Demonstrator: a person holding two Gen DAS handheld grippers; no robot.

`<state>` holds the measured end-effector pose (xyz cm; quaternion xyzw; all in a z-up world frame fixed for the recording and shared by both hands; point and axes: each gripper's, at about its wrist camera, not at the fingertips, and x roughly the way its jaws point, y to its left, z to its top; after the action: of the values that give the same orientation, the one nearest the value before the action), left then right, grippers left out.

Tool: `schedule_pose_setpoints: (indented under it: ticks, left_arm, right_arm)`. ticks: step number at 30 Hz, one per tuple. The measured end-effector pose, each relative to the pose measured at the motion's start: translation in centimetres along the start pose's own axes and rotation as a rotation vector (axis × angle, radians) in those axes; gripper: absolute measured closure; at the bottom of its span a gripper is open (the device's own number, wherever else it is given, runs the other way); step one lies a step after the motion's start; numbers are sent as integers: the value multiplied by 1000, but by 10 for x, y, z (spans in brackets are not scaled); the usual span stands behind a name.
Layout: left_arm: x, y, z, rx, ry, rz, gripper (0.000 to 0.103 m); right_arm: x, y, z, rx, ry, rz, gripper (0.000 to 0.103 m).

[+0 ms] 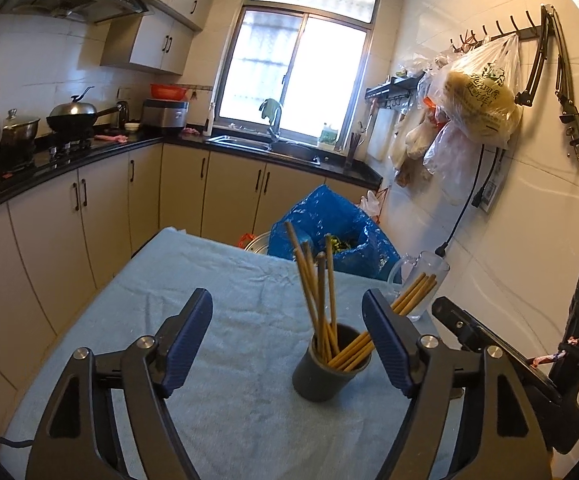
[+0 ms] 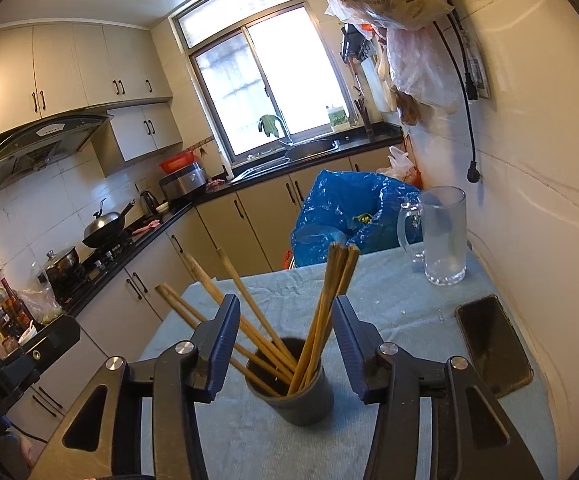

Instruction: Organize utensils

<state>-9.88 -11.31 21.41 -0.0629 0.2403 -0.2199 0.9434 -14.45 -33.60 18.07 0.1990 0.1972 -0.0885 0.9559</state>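
Dark grey cup (image 1: 326,364) upright on the light blue cloth (image 1: 217,280) covering the table, packed with wooden chopsticks (image 1: 321,300): one cluster near vertical, others fanned low toward the cup's rim. Same cup (image 2: 291,390) from the right wrist, chopsticks (image 2: 329,292) splayed both ways out of it, some leaning far to the left. Glass mug (image 2: 445,236) upright near the table's far right corner, close to the tiled wall, apparently holding nothing in that view; from the left wrist the mug (image 1: 425,284) partly behind chopstick tips, contents hard to judge. Blue plastic bag (image 2: 349,212) gaping open just beyond the far table edge, greenish scraps inside. Black phone (image 2: 493,346) flat on the cloth near the right edge. Left gripper (image 1: 287,320) spread wide, gripping nothing, cup between and just ahead of its fingers. Right gripper (image 2: 285,328) also parted, fingers flanking the chopsticks, contact impossible to confirm. Bare cloth to the left and toward the far edge; right side tight against the wall, with mug and phone.
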Motion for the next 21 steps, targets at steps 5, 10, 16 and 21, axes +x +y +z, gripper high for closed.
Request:
schedule_pose_setpoints:
  ticks: [5,10,16,21]
  left_arm:
    - [-16,5,-12,7,13,7,19]
    - [-33,3,-29,73,-23,39,8]
    - [-51,4,-52,138,-86,138,0]
    - [-61,18,-67,79,-99,176,0]
  right_arm:
    - [-14,2,-17,8,15,0,51]
    - [-30,7,-36,-1,18,-18,49]
    - [-51,14,-54,-42,-21,-48,45]
    - [-63,19,-73,-56,-43,-68,40]
